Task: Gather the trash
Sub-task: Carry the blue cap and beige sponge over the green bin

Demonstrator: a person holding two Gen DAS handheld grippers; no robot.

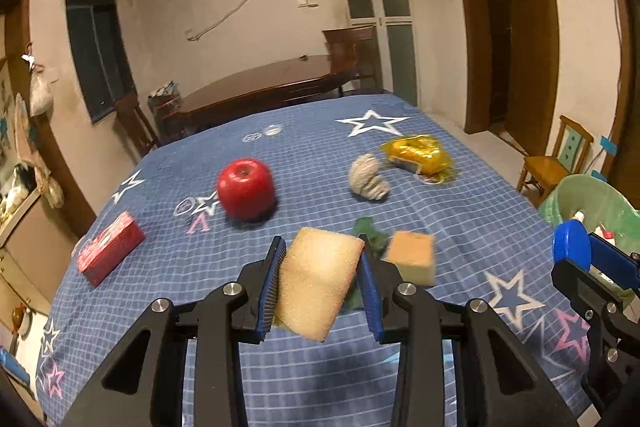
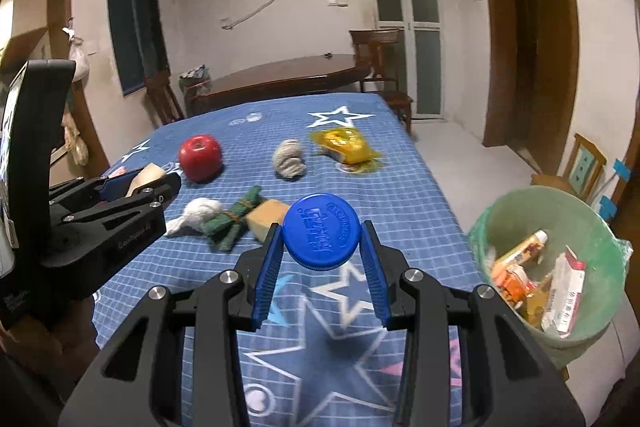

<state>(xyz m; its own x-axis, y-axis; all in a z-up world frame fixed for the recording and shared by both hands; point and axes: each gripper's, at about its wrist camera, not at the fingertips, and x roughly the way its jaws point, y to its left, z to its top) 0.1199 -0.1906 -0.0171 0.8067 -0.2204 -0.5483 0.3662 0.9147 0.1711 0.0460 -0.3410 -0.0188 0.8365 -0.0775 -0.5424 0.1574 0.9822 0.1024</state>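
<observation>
The left gripper (image 1: 322, 281) is clenched on a pale yellow sponge (image 1: 318, 283), lifted clear of the blue star-patterned tablecloth (image 1: 460, 195). The sponge's long axis runs from its lower end near the camera up and away, leaning slightly to the right, so its far short edge points toward the far end of the table; both blue pads press its long sides.

The right gripper (image 2: 322, 259) grasps a blue bottle cap (image 2: 321, 231) by its rim — the embossed top faces up and toward the camera, the round disc tilted a little, with no long axis to speak of. In the left wrist view this same cap (image 1: 572, 245) shows at the far right, edge-on.

Ahead of the left gripper, just to the right of its right pad, lies one orange-yellow sponge block (image 1: 412, 257), with one green bundle (image 2: 234, 223) tied by a band beside it and one white crumpled wad (image 2: 198, 215) to the left of that. Farther ahead: one red apple (image 1: 247, 189), one grey-white yarn-like ball (image 1: 368, 177), and one yellow wrapper (image 1: 418, 153). Well to the left of the left gripper sits one red box (image 1: 110, 253).

To the right of the right gripper, off the table edge and lower, stands one green-lined bin (image 2: 516, 211) — several packets and boxes lie inside, too jumbled to count.
</observation>
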